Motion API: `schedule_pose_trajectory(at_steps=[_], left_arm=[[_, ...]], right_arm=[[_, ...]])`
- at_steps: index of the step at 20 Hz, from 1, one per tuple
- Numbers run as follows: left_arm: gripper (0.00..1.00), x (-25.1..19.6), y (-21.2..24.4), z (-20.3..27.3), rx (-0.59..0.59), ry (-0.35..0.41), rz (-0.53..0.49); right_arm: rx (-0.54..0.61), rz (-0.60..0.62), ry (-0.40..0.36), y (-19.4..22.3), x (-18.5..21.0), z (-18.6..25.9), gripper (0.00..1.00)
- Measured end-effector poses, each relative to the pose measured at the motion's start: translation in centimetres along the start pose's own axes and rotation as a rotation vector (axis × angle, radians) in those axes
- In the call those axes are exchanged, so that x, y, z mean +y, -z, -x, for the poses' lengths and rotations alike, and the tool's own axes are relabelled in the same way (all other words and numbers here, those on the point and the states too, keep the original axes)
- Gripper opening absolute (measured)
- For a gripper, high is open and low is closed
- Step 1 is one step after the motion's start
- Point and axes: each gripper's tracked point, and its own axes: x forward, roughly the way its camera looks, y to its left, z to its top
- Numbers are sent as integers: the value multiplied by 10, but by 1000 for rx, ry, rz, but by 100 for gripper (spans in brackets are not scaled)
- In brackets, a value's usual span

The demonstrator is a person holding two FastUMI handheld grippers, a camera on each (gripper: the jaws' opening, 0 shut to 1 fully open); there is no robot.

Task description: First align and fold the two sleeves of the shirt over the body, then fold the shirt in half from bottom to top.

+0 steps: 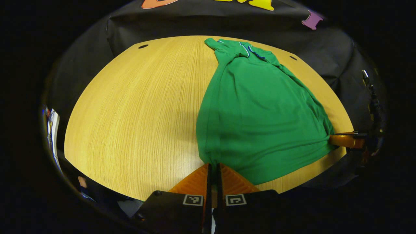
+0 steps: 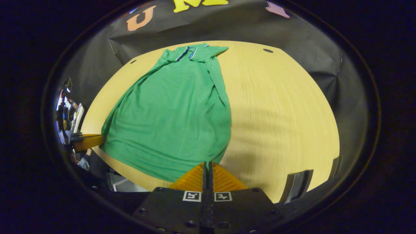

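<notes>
Green shirt (image 1: 260,113) lies lengthwise on wooden counter (image 1: 136,110), collar at far edge, sleeves folded over body. Left gripper (image 1: 214,167): jaws clenched on near hem corner. Right gripper (image 2: 206,165): jaws clenched on other hem corner. Left gripper view shows right gripper at far right, gripping hem; right gripper view shows left gripper at far left.

Polo shirt (image 1: 260,110) lies flat on worktop (image 1: 136,107), collar at far edge, hem toward near edge, sleeves folded in over the body. Left tongs (image 1: 214,167) at hem's left corner, right tongs (image 2: 207,165) at hem's right corner, hem between them. Booth wall behind worktop.
</notes>
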Motion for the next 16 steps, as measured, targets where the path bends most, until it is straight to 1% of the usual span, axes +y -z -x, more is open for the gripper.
schedule_pose_trajectory(at_steps=[4,7,10,16], left_arm=[[11,0,-8,-1,-29,23,-23],[11,-5,-20,3,-62,47,-5],[10,-12,-46,0,-130,73,7],[10,-19,-105,-6,-217,96,-33]], right_arm=[[-50,-3,-13,-20,3,13,0],[-82,-13,-29,-38,6,20,0],[-125,-19,-36,-65,6,28,0],[-205,-10,-64,-132,4,40,0]])
